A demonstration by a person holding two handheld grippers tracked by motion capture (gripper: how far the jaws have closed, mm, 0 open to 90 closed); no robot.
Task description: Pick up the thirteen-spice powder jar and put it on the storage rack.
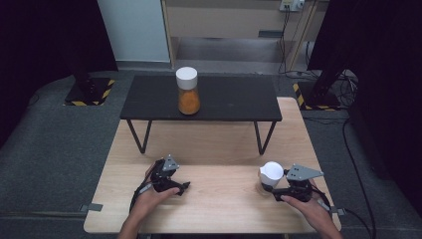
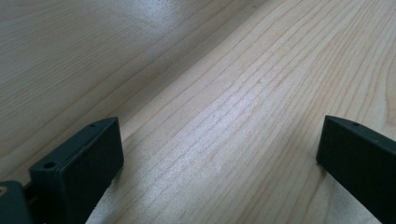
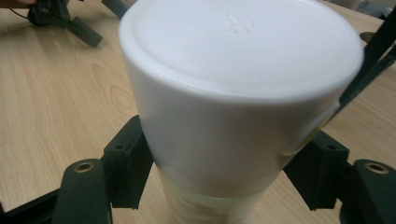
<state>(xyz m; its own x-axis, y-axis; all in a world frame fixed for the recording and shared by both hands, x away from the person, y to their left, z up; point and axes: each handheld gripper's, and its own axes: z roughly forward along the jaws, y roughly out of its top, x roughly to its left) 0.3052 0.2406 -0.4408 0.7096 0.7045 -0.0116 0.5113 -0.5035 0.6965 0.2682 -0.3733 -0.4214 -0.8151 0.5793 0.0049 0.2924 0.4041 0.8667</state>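
White-capped jar (image 3: 240, 98) is what the right tool (image 1: 278, 186) has got hold of, down at the near right part of the wooden table (image 1: 219, 149). In the right gripper view both black jaws sit snug against the jar just under its big white cap, one on each side, so that tool is clamped on it; the body below the cap looks pale and see-through, and I can't make out what's inside. From the high view the jar stands on the table just beside the person's right hand (image 1: 311, 206), with the grey three-cornered plate on top of the tool right next to the cap. The left tool (image 1: 171, 186) is well apart from the jar, over on the left side of the table, held in the left hand (image 1: 149, 196). Its own view has the jaws standing wide with just bare wood grain between them, so it's gripping nothing. Farther back from the jar there's a small black bench (image 1: 201, 98) standing across the far end of the table, and on it another jar with orange stuff inside (image 1: 188, 92) and the same kind of white cap, standing upright.
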